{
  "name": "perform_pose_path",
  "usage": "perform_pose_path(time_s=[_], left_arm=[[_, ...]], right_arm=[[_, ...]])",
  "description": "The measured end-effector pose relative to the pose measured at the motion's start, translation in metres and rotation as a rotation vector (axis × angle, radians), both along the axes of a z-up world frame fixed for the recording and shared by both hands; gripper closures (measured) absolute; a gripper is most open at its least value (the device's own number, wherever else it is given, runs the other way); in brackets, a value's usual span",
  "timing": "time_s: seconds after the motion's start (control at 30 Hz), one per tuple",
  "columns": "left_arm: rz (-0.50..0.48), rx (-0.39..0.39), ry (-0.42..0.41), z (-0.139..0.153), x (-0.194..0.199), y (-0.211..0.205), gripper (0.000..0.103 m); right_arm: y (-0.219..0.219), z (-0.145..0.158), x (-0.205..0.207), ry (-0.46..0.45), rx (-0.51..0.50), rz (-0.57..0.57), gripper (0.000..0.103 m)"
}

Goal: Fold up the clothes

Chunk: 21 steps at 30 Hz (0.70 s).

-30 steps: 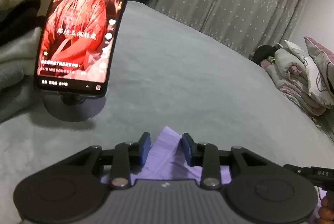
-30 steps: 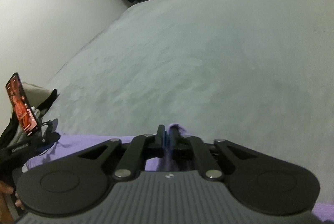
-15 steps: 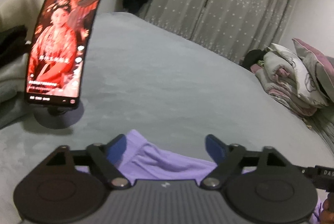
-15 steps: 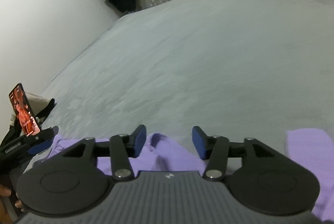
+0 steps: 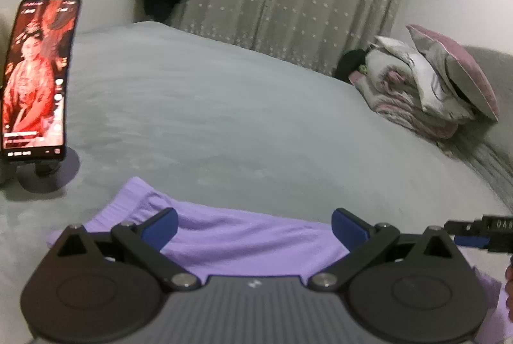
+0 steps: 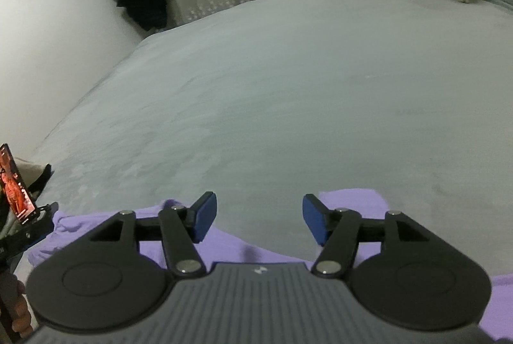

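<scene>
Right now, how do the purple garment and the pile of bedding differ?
The purple garment is plain lilac and lies flat and low on the bed under the open grippers; the pile of bedding is patterned grey, white and pink, stacked high at the bed's far end. Both rest on the bed.

Matching black-and-grey handheld grippers, blue pads at the tips

The left gripper (image 5: pixel 253 227) shows a ribbed grey plastic body, round black discs flanking the jaws, black linkage arms on silver screw heads (image 5: pixel 324 279) and a small pale logo behind the jaws; the right gripper (image 6: pixel 259 223) carries identical blue rubber pads (image 6: pixel 314 223).
</scene>
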<state>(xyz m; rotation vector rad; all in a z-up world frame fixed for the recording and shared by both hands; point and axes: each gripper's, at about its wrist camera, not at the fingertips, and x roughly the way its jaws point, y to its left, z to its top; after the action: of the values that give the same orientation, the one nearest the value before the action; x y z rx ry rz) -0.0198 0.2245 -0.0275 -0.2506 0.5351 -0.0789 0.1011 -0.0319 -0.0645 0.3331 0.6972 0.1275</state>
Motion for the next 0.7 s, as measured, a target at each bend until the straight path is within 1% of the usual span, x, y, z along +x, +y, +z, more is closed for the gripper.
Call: perform_pose_path(time_s=[0.17,0.33,0.43,0.6,0.7], left_arm=[[-0.085,0.027,0.020,-0.002,-0.001,-0.027,0.001],[-0.150,0.073,0.008,0.000,-0.009,-0.053,0.001],[-0.197,0.085,0.000,0.002,-0.013,-0.068,0.001],[-0.261,0.100,-0.010,0.003,-0.015,-0.091,0.001],[-0.288,0.105,-0.007,0.001,-0.014,-0.104,0.001]], right_arm=[[-0.018,0.003,-0.011,0.009,-0.024,-0.043,0.039],[-0.038,0.006,-0.020,0.032,-0.037,-0.078,0.039],[-0.047,0.005,-0.024,0.055,-0.049,-0.094,0.039],[-0.051,0.001,-0.028,0.065,-0.095,-0.091,0.039],[-0.046,-0.002,-0.025,0.066,-0.121,-0.073,0.039]])
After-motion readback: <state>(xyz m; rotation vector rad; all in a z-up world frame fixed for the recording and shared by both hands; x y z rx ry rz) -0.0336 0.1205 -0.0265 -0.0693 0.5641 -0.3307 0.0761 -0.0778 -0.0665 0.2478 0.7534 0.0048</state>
